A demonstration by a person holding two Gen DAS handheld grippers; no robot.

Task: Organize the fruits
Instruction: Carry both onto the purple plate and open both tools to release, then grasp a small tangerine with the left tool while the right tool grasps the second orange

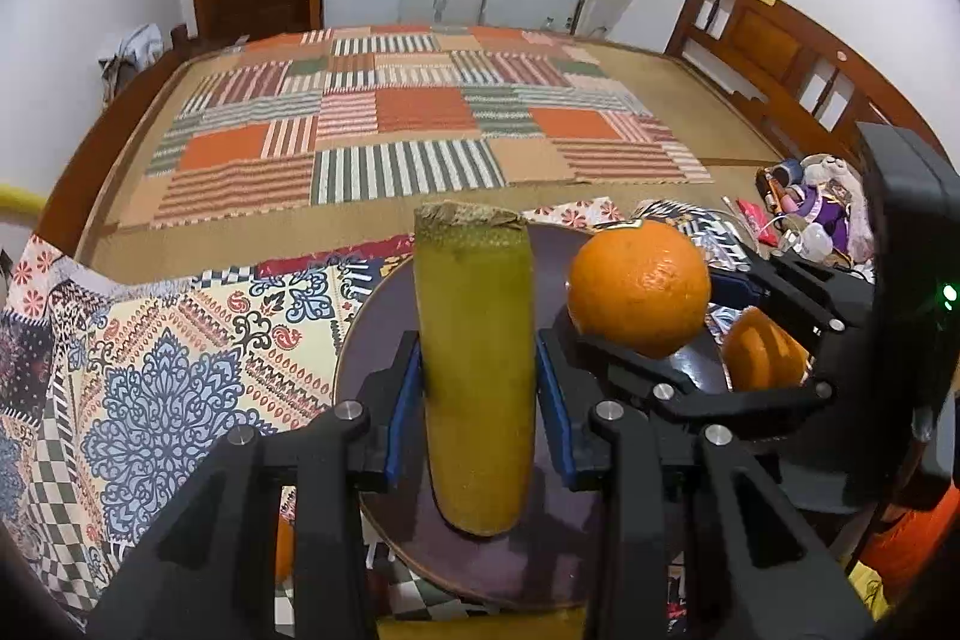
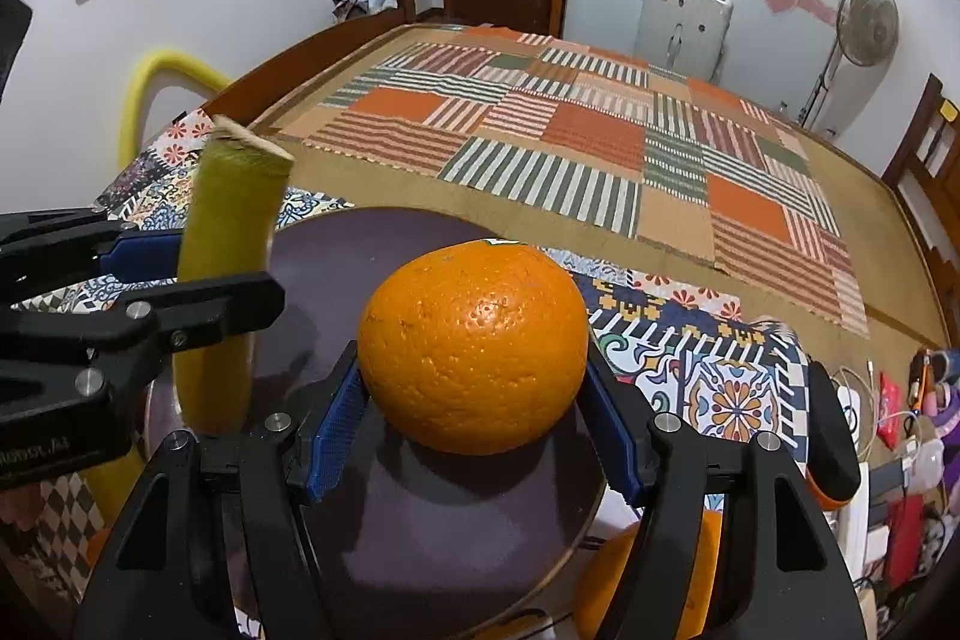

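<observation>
My left gripper (image 1: pixel 478 388) is shut on a yellow-green banana (image 1: pixel 474 370) and holds it over a dark purple plate (image 1: pixel 372 316). My right gripper (image 2: pixel 474 388) is shut on a large orange (image 2: pixel 474 346) over the same plate (image 2: pixel 372 244). The orange (image 1: pixel 639 286) and right gripper (image 1: pixel 690 370) show at the right in the left wrist view. The banana (image 2: pixel 231 244) and left gripper (image 2: pixel 144 292) show at the left in the right wrist view. A second orange (image 1: pixel 762 352) lies behind the right gripper's frame.
The plate rests on a patterned cloth (image 1: pixel 180 340) at the near edge of a bed with a patchwork mat (image 1: pixel 414 130). Toys and clutter (image 1: pixel 816 208) lie at the right. A wooden headboard (image 1: pixel 774 58) stands far right.
</observation>
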